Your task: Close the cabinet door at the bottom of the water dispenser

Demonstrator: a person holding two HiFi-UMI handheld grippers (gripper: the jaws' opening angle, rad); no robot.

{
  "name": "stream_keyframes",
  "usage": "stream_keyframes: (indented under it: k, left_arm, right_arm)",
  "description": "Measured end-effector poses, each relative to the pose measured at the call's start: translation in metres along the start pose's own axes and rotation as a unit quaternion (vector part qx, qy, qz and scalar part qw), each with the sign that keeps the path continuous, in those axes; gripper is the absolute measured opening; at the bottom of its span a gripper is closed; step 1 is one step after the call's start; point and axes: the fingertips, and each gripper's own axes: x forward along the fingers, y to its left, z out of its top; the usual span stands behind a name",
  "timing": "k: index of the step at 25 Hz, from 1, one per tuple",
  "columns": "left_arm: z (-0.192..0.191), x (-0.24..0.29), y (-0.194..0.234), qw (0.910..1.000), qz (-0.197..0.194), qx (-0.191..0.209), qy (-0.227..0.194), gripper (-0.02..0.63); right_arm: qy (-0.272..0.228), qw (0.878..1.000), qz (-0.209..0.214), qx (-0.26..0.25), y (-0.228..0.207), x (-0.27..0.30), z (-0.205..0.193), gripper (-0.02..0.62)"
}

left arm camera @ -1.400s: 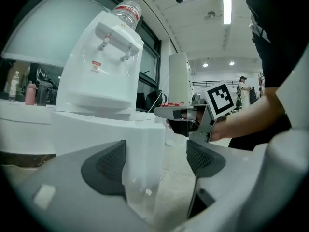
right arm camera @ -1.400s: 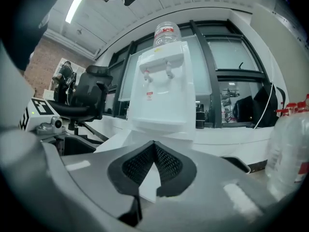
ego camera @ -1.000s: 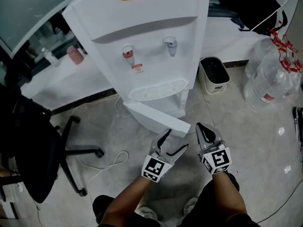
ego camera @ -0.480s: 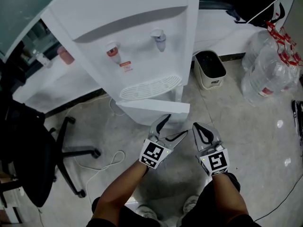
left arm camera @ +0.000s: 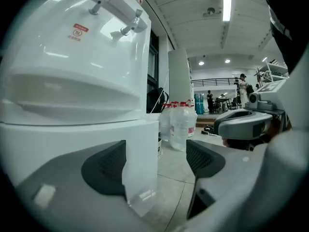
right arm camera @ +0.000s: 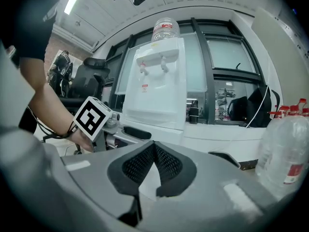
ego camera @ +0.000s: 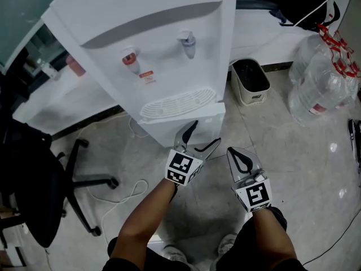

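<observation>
The white water dispenser (ego camera: 163, 49) stands ahead of me, with its bottom cabinet door (ego camera: 163, 130) lying flat against the front below the drip grille. My left gripper (ego camera: 204, 134) is up against that door at its right edge. Its jaws are opening, and the door's white corner (left arm camera: 140, 173) stands between them with a gap to the right pad. My right gripper (ego camera: 232, 151) hovers just right of the left one, a little back from the dispenser, shut with nothing in it (right arm camera: 154, 146). The right gripper view shows the dispenser (right arm camera: 159, 81) and the left gripper's marker cube (right arm camera: 91, 117).
A black office chair (ego camera: 34, 168) stands at the left, with a white cable (ego camera: 130, 193) looping over the floor beside it. A small bin (ego camera: 251, 83) sits right of the dispenser, and large water bottles (ego camera: 321, 89) stand further right. My legs are below the grippers.
The cabinet door has swung from sticking out towards me to flat against the dispenser. The left gripper moved forward with it. The right gripper stayed where it was.
</observation>
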Motion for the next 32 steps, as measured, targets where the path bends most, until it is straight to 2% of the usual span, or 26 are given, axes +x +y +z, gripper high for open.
stream_keyframes:
  k: [5,10,13,20,24,29,32]
  left_arm:
    - [0.004,0.004,0.015,0.9997,0.02,-0.013,0.002,0.44]
    - [0.005,0.003,0.026,0.9993,0.034,0.005,0.016,0.44]
    - [0.006,0.002,0.032,0.9989,0.044,0.002,0.018,0.446]
    - [0.008,-0.004,0.029,0.9989,0.043,0.002,0.016,0.446]
    - [0.013,-0.015,0.021,0.9988,0.047,-0.011,0.0,0.446]
    - [0.013,-0.047,0.001,0.9986,0.048,-0.012,-0.02,0.429]
    - [0.013,-0.074,-0.016,0.9987,0.046,-0.009,-0.021,0.405]
  right_arm:
    - [0.008,1.0,0.009,-0.005,0.002,0.002,-0.006,0.005]
    - [0.025,0.999,0.023,-0.008,0.006,0.004,-0.015,0.005]
    - [0.029,0.999,0.027,-0.008,0.007,0.004,-0.017,0.005]
    - [0.021,0.999,0.025,-0.011,0.008,0.004,-0.01,0.005]
    - [0.024,1.0,0.008,-0.01,0.004,0.004,-0.008,0.005]
    - [0.028,0.999,-0.014,0.012,0.001,0.009,-0.006,0.005]
    - [0.023,0.998,-0.019,0.064,0.003,0.005,0.005,0.005]
